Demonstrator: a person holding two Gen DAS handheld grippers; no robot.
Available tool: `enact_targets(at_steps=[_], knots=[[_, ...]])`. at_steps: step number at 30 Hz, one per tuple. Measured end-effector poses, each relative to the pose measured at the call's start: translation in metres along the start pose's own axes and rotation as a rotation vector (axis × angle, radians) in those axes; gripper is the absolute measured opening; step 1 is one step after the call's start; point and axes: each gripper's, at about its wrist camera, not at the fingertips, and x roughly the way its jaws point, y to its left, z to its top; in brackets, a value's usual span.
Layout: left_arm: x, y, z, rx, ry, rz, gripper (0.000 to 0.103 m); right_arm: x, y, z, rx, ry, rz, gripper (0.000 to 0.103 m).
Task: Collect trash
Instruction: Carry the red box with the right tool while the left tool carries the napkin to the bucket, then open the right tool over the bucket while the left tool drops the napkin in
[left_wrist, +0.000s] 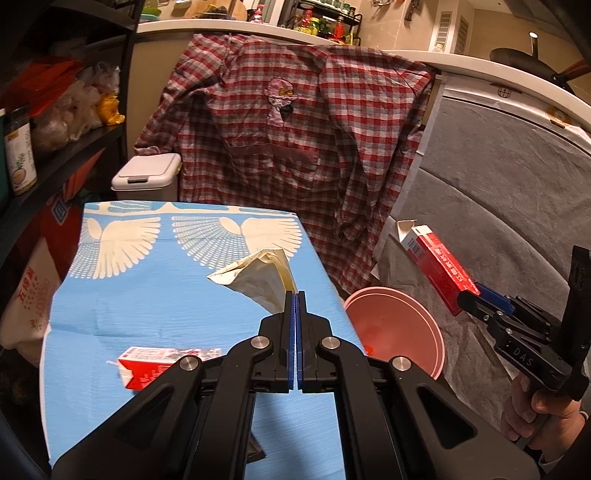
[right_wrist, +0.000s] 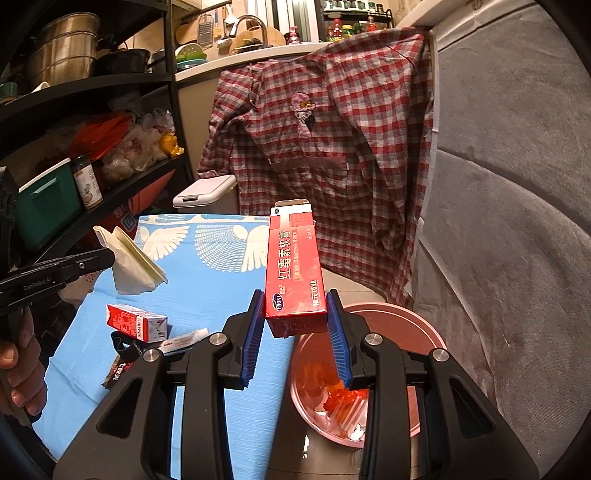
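My right gripper (right_wrist: 295, 314) is shut on a long red ointment box (right_wrist: 293, 266) and holds it upright above the pink waste bin (right_wrist: 402, 317). In the left wrist view the box (left_wrist: 439, 269) juts up-left from that gripper (left_wrist: 469, 297) over the bin (left_wrist: 388, 328). My left gripper (left_wrist: 296, 295) is shut on a crumpled cream paper wrapper (left_wrist: 255, 280), lifted over the blue table; the wrapper also shows in the right wrist view (right_wrist: 129, 262). A small red-and-white carton (right_wrist: 136, 323), a white tube (right_wrist: 184, 339) and a dark wrapper (right_wrist: 118, 373) lie on the blue cloth (right_wrist: 207, 280).
A plaid shirt (left_wrist: 295, 140) hangs behind the table. A white lidded bin (left_wrist: 147, 177) stands at the table's far edge. Black shelves (right_wrist: 92, 122) with bags and jars are to the left. A grey padded surface (right_wrist: 517, 221) fills the right.
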Motion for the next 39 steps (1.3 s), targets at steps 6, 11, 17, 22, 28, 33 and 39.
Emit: enact_targets(at_steps=[6,11,17,22,28,33,39], knots=[[0.01,-0.018,0.001,0.023,0.016,-0.03,0.0,0.004,-0.015,-0.004,0.012,0.022,-0.027,0.034],[0.023,-0.041,0.0,0.045,0.038,-0.065,0.0,0.008,-0.032,-0.009,0.032,0.052,-0.059,0.034],[0.043,-0.071,-0.008,0.101,0.078,-0.089,0.0,0.012,-0.05,-0.016,0.043,0.086,-0.097,0.034],[0.062,-0.089,-0.011,0.117,0.112,-0.114,0.0,0.019,-0.068,-0.022,0.066,0.133,-0.131,0.034],[0.085,-0.113,-0.017,0.14,0.148,-0.138,0.0,0.029,-0.082,-0.03,0.084,0.178,-0.153,0.034],[0.103,-0.131,-0.026,0.162,0.185,-0.142,0.0,0.031,-0.086,-0.03,0.08,0.183,-0.17,0.034],[0.113,-0.133,-0.03,0.152,0.213,-0.136,0.026,0.034,-0.094,-0.034,0.079,0.212,-0.205,0.044]])
